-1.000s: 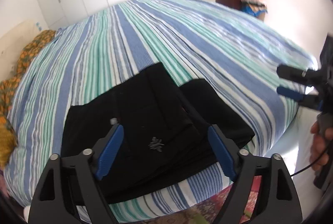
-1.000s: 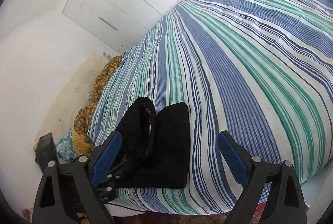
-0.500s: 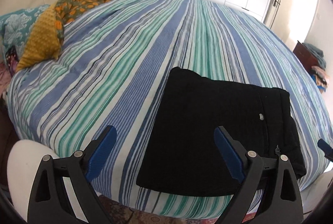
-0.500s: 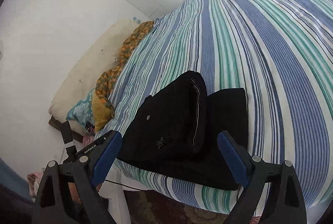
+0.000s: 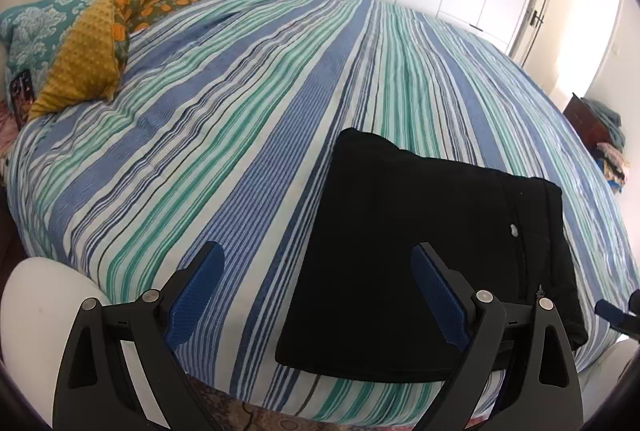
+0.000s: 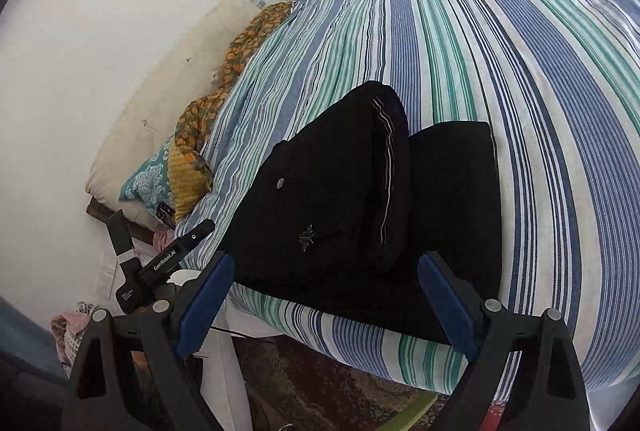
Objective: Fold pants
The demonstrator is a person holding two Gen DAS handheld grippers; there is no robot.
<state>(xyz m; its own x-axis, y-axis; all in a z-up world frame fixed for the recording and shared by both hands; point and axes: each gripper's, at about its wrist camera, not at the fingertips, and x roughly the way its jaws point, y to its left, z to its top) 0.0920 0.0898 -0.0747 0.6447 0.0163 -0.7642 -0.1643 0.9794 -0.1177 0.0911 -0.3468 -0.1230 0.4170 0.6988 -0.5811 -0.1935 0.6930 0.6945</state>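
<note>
Black pants (image 5: 420, 251), folded, near bed (image 5: 260, 111) edge. Soft, limp, light; prob. grip at thick fold edge. Left gripper (image 5: 316, 295) & right gripper (image 6: 326, 305): wide apart, holding nothing.

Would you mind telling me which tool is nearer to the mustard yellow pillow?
Left. The left tool hovers toward the mustard yellow pillow's side; the right tool hovers farther away.
</note>
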